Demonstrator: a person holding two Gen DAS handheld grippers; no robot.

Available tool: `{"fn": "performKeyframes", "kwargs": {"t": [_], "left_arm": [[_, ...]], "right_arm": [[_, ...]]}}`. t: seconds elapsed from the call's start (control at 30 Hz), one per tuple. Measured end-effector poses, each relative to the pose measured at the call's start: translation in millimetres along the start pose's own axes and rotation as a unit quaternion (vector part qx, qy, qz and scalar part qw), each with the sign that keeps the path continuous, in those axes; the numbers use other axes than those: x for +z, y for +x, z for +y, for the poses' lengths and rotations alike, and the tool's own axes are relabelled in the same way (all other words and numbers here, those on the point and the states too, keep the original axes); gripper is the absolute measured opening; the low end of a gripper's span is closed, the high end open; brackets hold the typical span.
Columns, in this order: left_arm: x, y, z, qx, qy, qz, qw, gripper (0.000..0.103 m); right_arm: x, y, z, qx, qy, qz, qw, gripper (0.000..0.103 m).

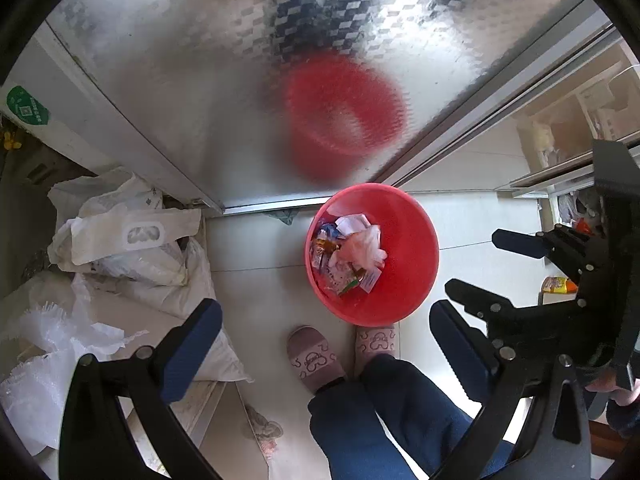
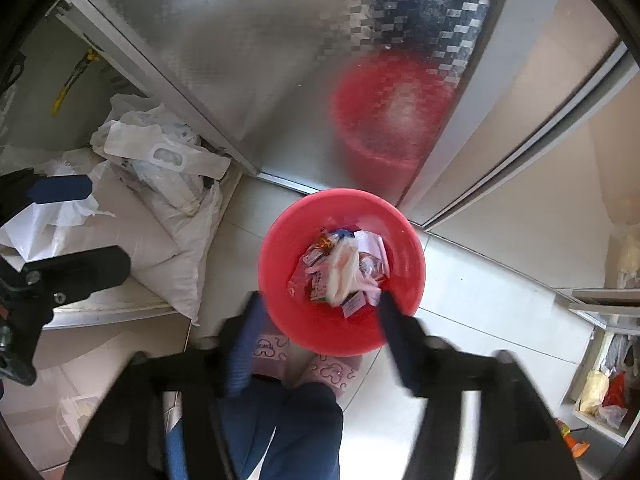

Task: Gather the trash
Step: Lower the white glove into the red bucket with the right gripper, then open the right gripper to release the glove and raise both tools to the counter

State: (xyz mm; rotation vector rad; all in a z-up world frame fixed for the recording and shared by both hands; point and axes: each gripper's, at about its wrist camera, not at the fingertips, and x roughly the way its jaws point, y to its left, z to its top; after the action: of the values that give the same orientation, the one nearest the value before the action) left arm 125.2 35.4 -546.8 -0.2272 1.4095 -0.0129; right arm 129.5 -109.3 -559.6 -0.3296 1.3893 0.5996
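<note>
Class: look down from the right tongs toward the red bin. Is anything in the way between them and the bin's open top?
Nothing visible is. The right tongs hang open and empty over the near rim of the bin, whose mouth has no lid. Only trash lies inside. The slippers stand beside the bin, below the tongs.

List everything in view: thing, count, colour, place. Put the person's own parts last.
bin: one, red, on the pale tiled floor by the door.
trash: a heap of wrappers and tissue, mixed colours, inside the bin.
sliding door: one, patterned frosted glass in a metal frame, behind the bin, showing its red reflection.
sacks: a pile, white, on the floor left of the bin.
shelf: one, white, far right, holding packets.
slippers: two, pink, just in front of the bin.
trousers: blue, bottom centre.
left gripper: black with blue pads, jaws wide, empty.
right gripper: same colours, jaws apart above the bin, empty.
</note>
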Motion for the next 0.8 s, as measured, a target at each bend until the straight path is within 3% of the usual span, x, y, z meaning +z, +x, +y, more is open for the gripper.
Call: {"fn": "performKeyframes", "kwargs": {"t": [0.07, 0.23, 0.53, 0.63, 0.8], "left_arm": [[-1, -6, -3, 0.006, 0.006, -0.004, 1.0, 0.103], [-4, -31, -13, 0.018, 0.012, -0.008, 0.9997, 0.103], [-3, -141, -32, 0.032, 0.018, -0.037, 0.9986, 0.103], [2, -189, -41, 0.018, 0.013, -0.051, 0.9985, 0.103], [16, -265, -56, 0.025, 0.016, -0.081, 0.9963, 0.103]], "right_arm": [[0, 0, -1, -0.02, 0.007, 0.008, 1.0, 0.076], [-3, -10, -2, 0.01, 0.028, 0.025, 0.999, 0.098], [-12, -98, 14, 0.001, 0.022, 0.013, 1.0, 0.102], [-8, -141, 22, 0.002, 0.018, 0.004, 1.0, 0.102], [10, -230, 37, 0.006, 0.011, -0.039, 0.999, 0.102]]}}
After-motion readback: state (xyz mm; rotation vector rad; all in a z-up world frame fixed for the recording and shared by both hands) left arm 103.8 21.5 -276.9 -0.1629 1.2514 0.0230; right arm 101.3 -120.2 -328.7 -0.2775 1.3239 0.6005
